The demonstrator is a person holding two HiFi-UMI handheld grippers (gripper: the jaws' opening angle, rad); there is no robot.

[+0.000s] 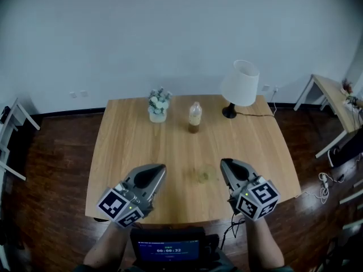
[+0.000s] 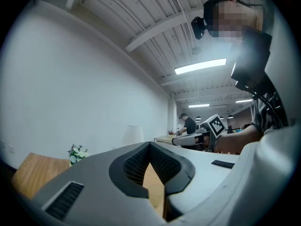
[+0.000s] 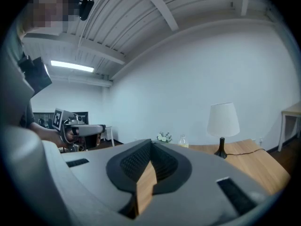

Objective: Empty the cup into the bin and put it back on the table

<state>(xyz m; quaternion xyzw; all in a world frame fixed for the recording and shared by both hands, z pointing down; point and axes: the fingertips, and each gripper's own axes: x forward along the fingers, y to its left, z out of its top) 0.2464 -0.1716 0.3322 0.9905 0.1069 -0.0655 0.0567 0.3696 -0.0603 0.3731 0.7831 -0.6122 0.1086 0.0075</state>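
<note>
Both tools are held low over the near edge of the counter (image 1: 142, 146), with nothing in either. The left tool (image 1: 162, 168) has its jaws together at the tips and only bare wood shows through the slot behind them. The right tool (image 1: 223, 162) is the same, with its jaws closed on nothing. The two point roughly toward the far wall, well apart from each other, with the marker cubes toward the person. Forearms come in from the bottom edge, and a small screen (image 1: 169, 247) with a timer readout sits between them.

The clear cup (image 1: 194, 117) stands upright at the far middle of the counter. It is brownish at the bottom and well apart from both tools. A small white pot of flowers (image 1: 158, 106) is just left of it, near but not touching. A table lamp (image 1: 240, 85) with a white shade and dark base is to its right, toward the far right corner. Its cable (image 1: 255, 114) runs along the wood to the right edge.

There is a faint smudge on the wood between the two tools, but I cannot tell what it is. The floor (image 1: 57, 169) is dark wood, with a plain white wall behind. Part of a light side desk (image 1: 332, 95) is at the right.
</note>
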